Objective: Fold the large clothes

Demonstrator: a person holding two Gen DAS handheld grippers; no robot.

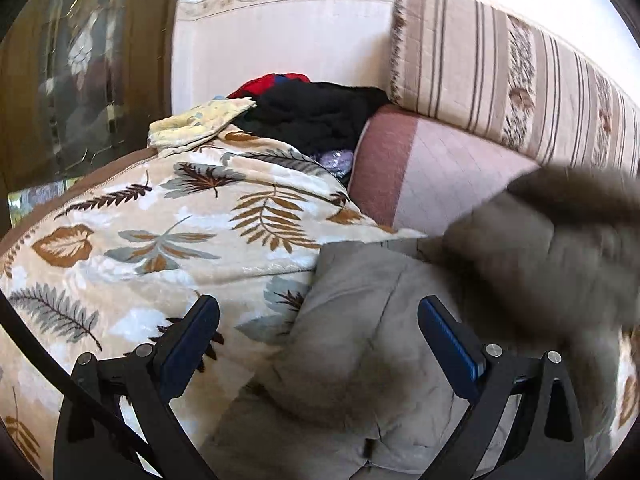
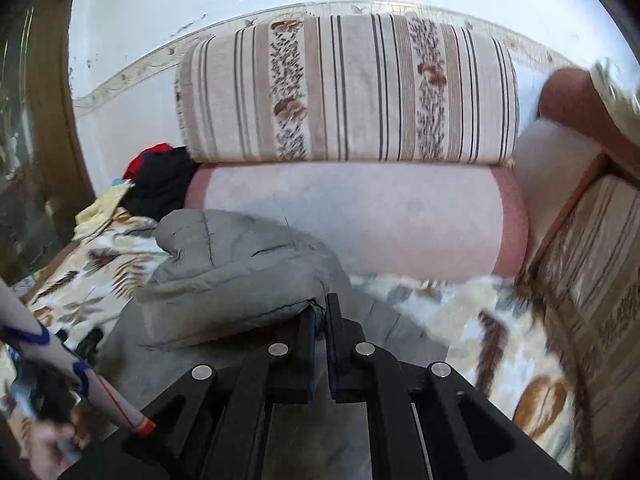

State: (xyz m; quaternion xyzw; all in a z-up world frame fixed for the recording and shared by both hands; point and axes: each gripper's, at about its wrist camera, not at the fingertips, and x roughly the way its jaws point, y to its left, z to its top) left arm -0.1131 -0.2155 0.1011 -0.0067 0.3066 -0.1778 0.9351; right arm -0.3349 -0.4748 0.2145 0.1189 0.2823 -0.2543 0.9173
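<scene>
A large grey padded garment (image 1: 360,360) lies on a leaf-patterned blanket (image 1: 140,240) on a sofa. My left gripper (image 1: 318,314) is open above the garment's left part, with nothing between its fingers. In the left wrist view a blurred flap of the garment (image 1: 560,248) is lifted at the right. My right gripper (image 2: 320,312) is shut on the edge of a raised fold of the grey garment (image 2: 240,264) and holds it above the rest of the cloth.
A pile of black, red and yellow clothes (image 1: 304,112) sits at the sofa's far left end. A striped back cushion (image 2: 348,88) and a pink bolster (image 2: 360,216) run along the wall. A person's sleeve and hand (image 2: 44,364) are at the lower left.
</scene>
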